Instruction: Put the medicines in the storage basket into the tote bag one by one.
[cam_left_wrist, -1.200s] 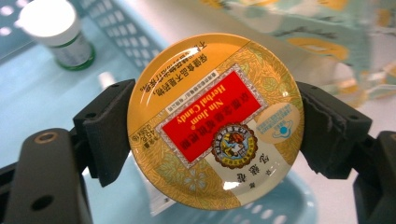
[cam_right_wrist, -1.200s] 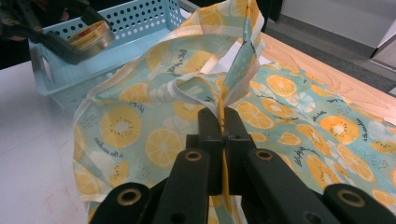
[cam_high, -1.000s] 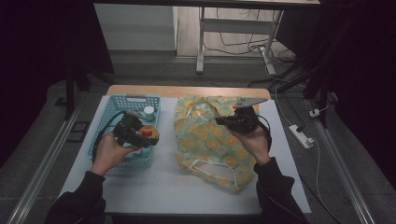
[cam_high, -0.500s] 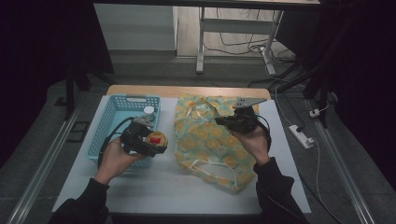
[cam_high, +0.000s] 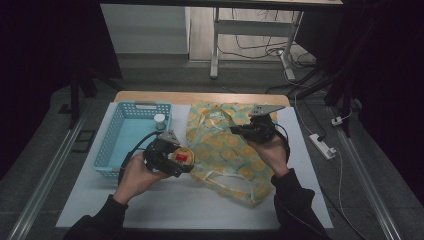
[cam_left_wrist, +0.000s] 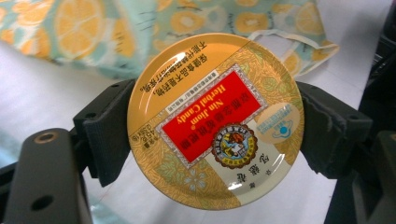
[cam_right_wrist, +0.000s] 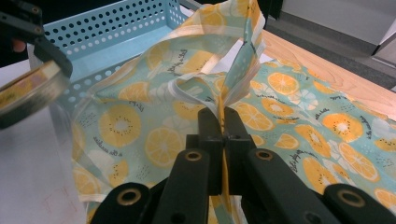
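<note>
1. My left gripper (cam_high: 181, 161) is held low over the desk (cam_high: 150, 200), just right of the blue basket (cam_high: 120, 135), with my left hand (cam_high: 137, 172) wrapped around its body from below.
2. Its fingers (cam_left_wrist: 105, 128) are spread wide and clamp the round candy tin (cam_left_wrist: 215, 121) by its rim on both sides; the lid faces the left gripper view's camera, its red label upside down there.
3. The tin sits at the left edge of the fruit-print bag (cam_high: 225, 150), which lies across the middle of the desk; whether tin and bag touch I cannot tell.
4. My right gripper (cam_high: 235, 130) is raised over the bag's upper part, right hand (cam_high: 270, 147) behind it, pointing toward the basket.
5. In the right gripper view its fingers (cam_right_wrist: 210, 135) are pressed together on a fold of the bag's fabric by the opening, lifting it.
6. A small white-capped bottle (cam_high: 159, 121) stands in the basket's far corner; its label is too small to read.
7. The bag's inside is hidden.
</note>
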